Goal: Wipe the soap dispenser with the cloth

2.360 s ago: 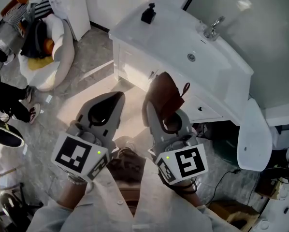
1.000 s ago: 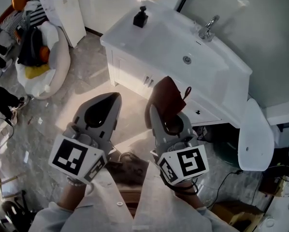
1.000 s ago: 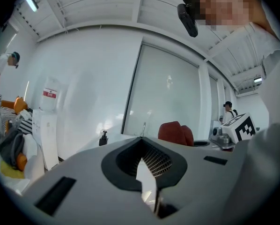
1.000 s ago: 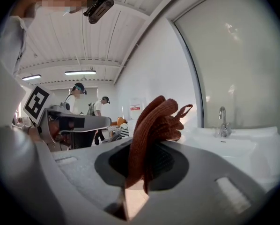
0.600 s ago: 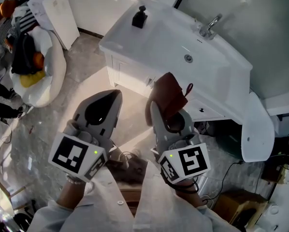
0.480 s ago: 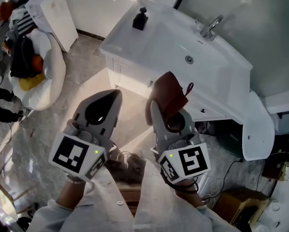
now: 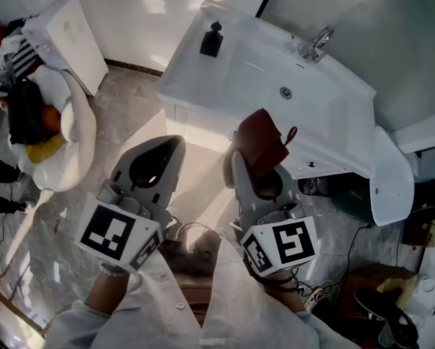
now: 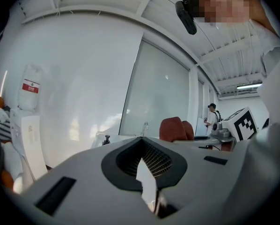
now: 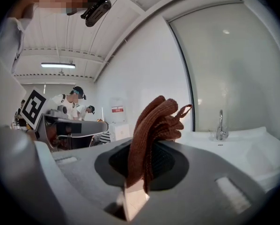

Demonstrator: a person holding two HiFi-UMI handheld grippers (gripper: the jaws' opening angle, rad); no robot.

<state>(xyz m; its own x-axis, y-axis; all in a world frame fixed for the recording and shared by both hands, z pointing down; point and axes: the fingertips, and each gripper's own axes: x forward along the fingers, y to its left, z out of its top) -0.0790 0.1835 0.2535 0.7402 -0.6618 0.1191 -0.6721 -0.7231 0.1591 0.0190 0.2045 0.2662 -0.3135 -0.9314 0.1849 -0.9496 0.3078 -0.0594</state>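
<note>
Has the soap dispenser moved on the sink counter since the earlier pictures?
No. The soap dispenser stands at the same left corner of the counter, left of the tap.

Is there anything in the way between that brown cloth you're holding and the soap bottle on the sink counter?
Nothing visible. The right hand-held gripper holds the cloth by the vanity's front; the soap dispenser stands alone at the left end, with only bare countertop between them. The faucet sits off to the right.

rust-brown cloth, black soap dispenser
</note>
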